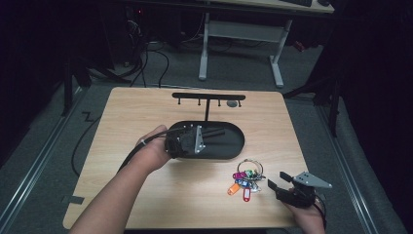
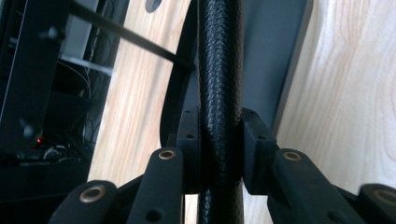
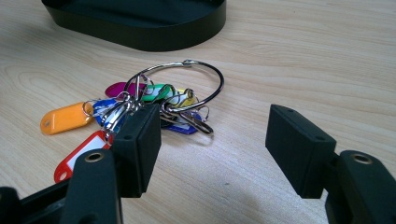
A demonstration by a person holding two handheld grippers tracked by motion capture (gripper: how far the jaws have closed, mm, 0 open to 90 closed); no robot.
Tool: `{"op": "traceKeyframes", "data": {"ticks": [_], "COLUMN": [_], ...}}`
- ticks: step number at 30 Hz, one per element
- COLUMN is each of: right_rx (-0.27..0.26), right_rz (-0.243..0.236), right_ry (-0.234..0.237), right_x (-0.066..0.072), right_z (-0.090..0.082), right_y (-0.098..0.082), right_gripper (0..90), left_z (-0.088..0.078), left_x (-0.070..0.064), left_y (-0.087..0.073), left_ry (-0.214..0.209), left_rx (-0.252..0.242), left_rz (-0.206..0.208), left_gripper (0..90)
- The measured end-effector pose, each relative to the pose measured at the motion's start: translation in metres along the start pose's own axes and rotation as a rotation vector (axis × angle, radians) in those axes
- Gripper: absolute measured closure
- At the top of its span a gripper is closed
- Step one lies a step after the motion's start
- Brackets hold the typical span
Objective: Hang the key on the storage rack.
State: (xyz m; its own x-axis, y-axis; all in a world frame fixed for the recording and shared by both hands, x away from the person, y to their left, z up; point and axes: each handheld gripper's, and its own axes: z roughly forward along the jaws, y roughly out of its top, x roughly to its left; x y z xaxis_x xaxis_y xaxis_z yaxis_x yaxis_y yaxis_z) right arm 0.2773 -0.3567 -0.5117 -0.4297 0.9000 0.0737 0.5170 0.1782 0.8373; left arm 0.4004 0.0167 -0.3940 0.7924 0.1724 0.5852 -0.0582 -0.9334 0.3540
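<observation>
A black oval tray [image 1: 237, 146] with an upright post and a hook bar [image 1: 208, 96] stands mid-table. My left gripper [image 1: 207, 136] is at the tray's left end. In the left gripper view its jaws [image 2: 219, 140] are shut on the tray's textured black rim [image 2: 219, 60]. A bunch of keys with coloured tags on a large metal ring [image 1: 247, 178] lies in front of the tray on the right. My right gripper [image 1: 275, 181] sits just right of the keys, low over the table. It stands open [image 3: 215, 144] with nothing between its jaws, and the key ring [image 3: 154, 100] lies just ahead of its left jaw.
A small grey round thing [image 1: 233, 104] lies on the table by the hook bar. Bare wooden tabletop [image 1: 146, 112] lies left of the tray. Beyond the table's far edge are a white-legged desk frame [image 1: 241, 34] and floor cables.
</observation>
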Motion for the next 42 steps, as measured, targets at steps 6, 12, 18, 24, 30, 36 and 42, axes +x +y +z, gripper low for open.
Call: {"op": "traceKeyframes", "data": {"ticks": [6, 12, 18, 24, 30, 36, 42], "right_rx": [0.002, 0.008, 0.008, 0.01, 0.015, 0.021, 0.028], "right_rz": [-0.002, -0.002, 0.002, 0.004, 0.003, 0.008, 0.008], "right_ry": [0.0, 0.001, 0.005, 0.009, 0.015, 0.015, 0.018], "right_x": [0.0, 0.0, 0.001, 0.0, 0.001, 0.0, 0.0], "right_z": [-0.001, 0.0, 0.0, 0.001, 0.003, 0.004, 0.004], "right_y": [-0.001, -0.001, -0.002, -0.002, -0.003, -0.004, -0.005], "right_gripper": [36.3, 36.4, 36.4, 36.4, 36.5, 36.5, 36.5], "left_z": [0.022, 0.036, 0.053, 0.066, 0.081, 0.095, 0.107], "left_x": [0.001, 0.006, 0.012, 0.017, 0.017, 0.018, 0.014], "left_y": [0.007, 0.008, 0.009, 0.012, 0.009, 0.005, 0.005], "left_ry": [-0.002, 0.007, 0.027, 0.04, 0.04, 0.04, 0.043], "left_rx": [0.02, 0.025, 0.019, 0.018, 0.033, 0.036, 0.043], "left_rz": [0.031, 0.042, 0.075, 0.091, 0.096, 0.103, 0.128], "left_gripper": [73.1, 73.0, 73.0, 72.9, 72.9, 73.0, 72.8]}}
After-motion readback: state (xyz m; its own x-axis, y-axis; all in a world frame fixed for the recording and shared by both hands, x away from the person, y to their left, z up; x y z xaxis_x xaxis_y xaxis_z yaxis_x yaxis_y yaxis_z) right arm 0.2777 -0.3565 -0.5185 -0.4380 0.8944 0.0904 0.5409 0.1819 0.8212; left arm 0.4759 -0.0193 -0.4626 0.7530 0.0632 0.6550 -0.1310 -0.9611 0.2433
